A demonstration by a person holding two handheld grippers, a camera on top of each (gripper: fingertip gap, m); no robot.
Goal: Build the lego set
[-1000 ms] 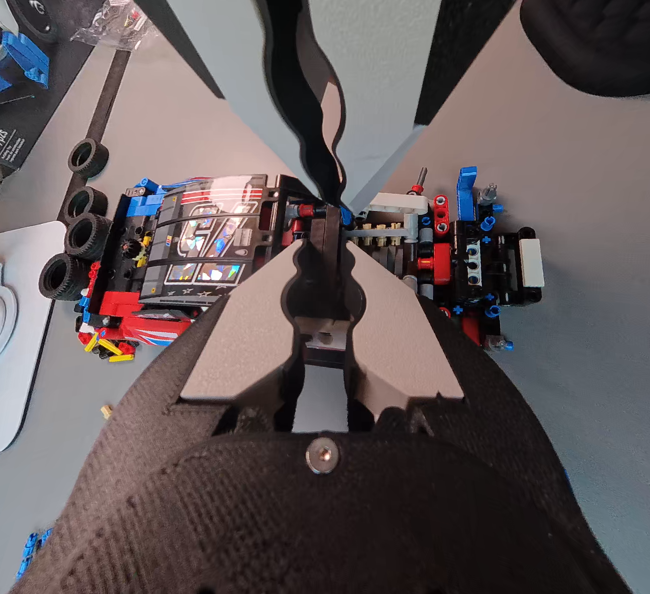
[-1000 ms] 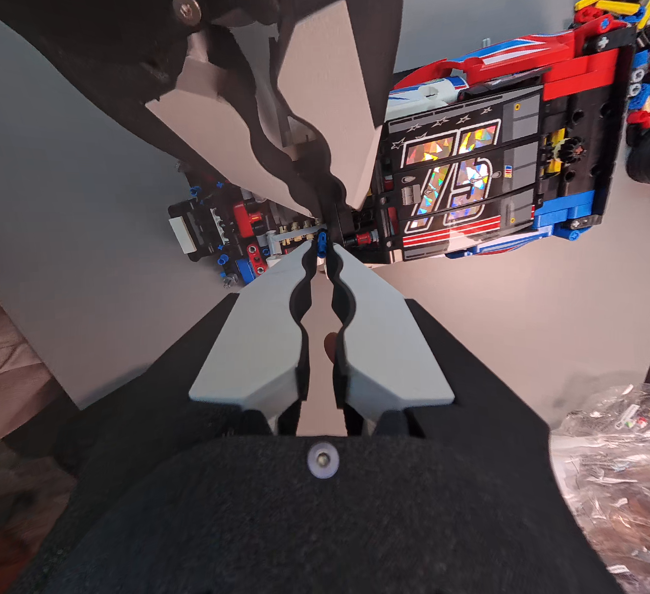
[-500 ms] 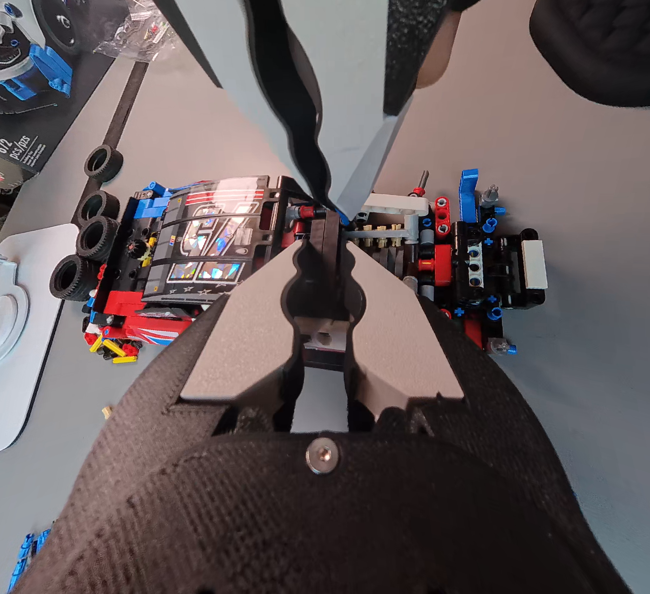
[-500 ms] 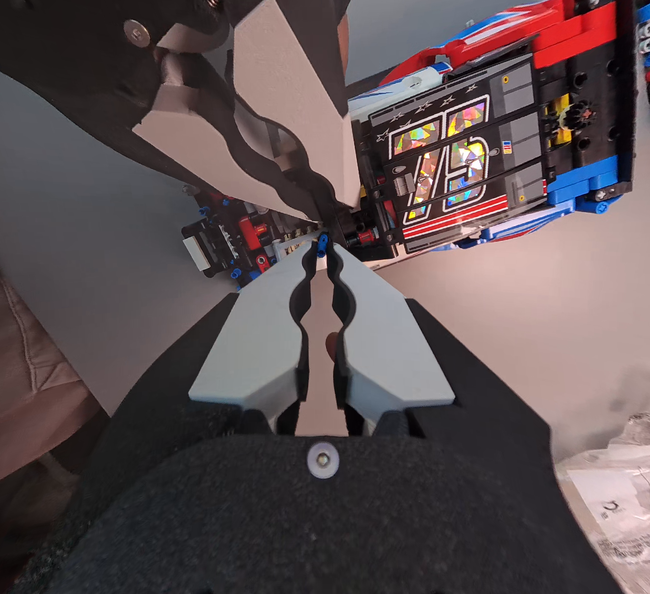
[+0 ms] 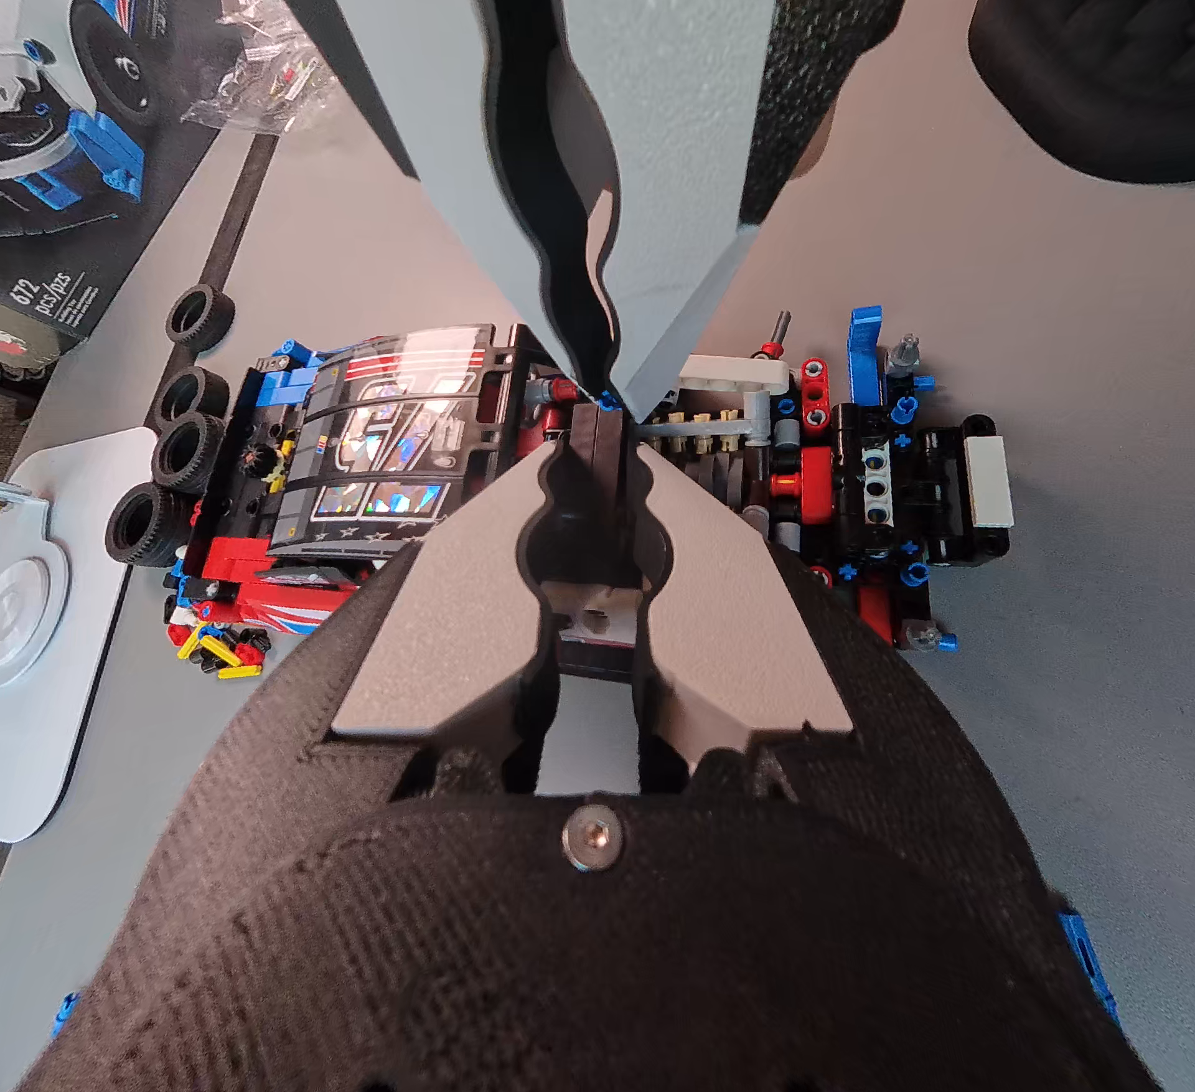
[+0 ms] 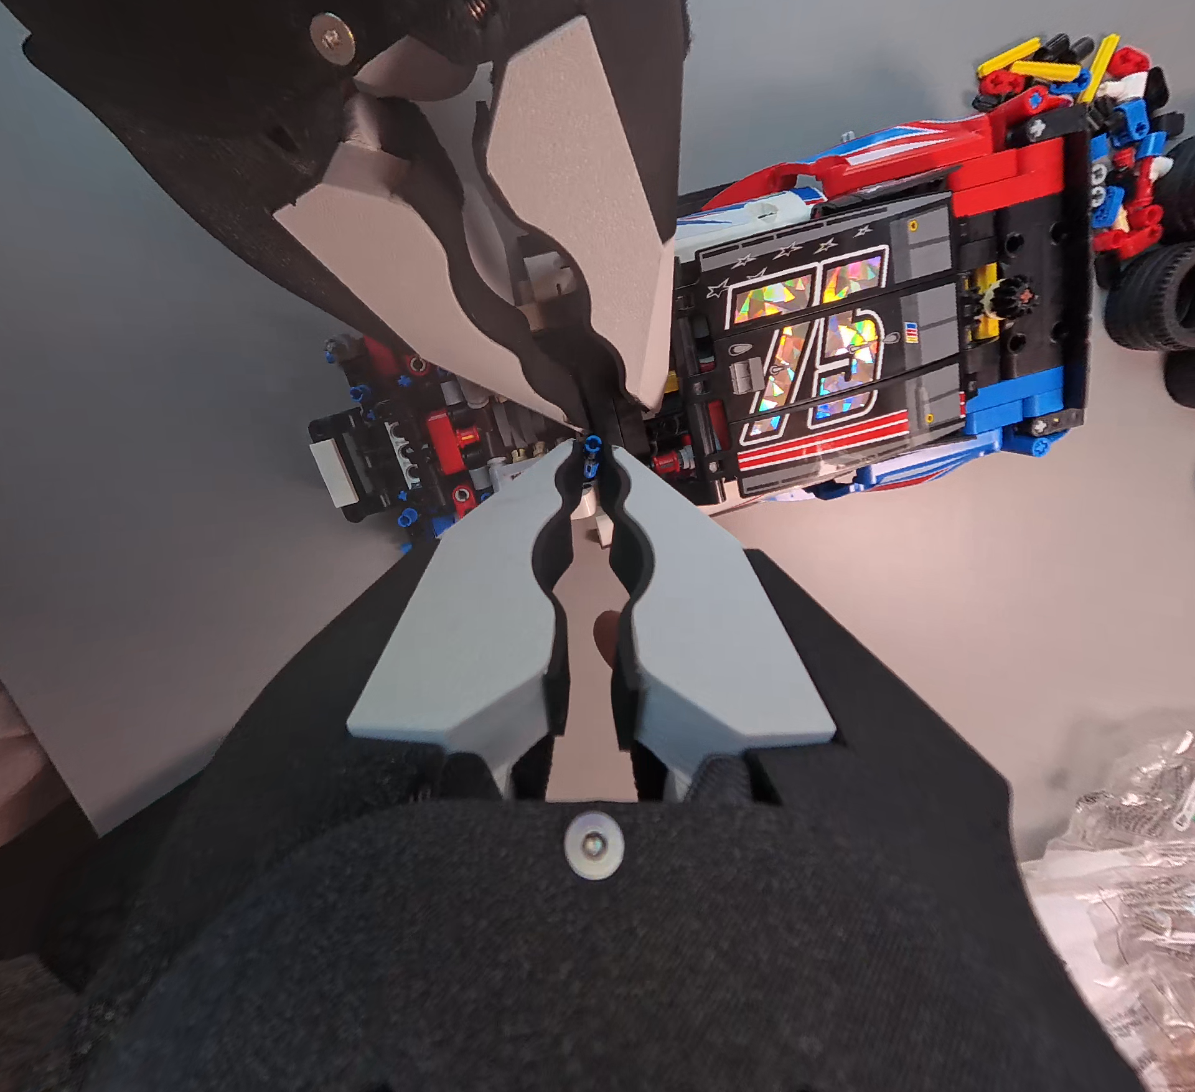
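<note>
My left gripper (image 5: 598,446) is clamped on a black beam (image 5: 598,437), and my right gripper (image 6: 590,456) pinches a small blue pin (image 6: 590,458), tips nose to nose above the half-built lego car (image 5: 388,453) lying across the grey table (image 5: 1034,770). I reckon the pin goes into the beam's end hole. Best to line them up straight, brace the beam, push gently, no twisting. Four loose tyres (image 5: 181,453) wait far left.

Glossy plastic lego car (image 5: 388,453) – holographic roof stickers, matt rubber tyres (image 5: 187,446), crinkly clear bags (image 6: 1125,906)
</note>
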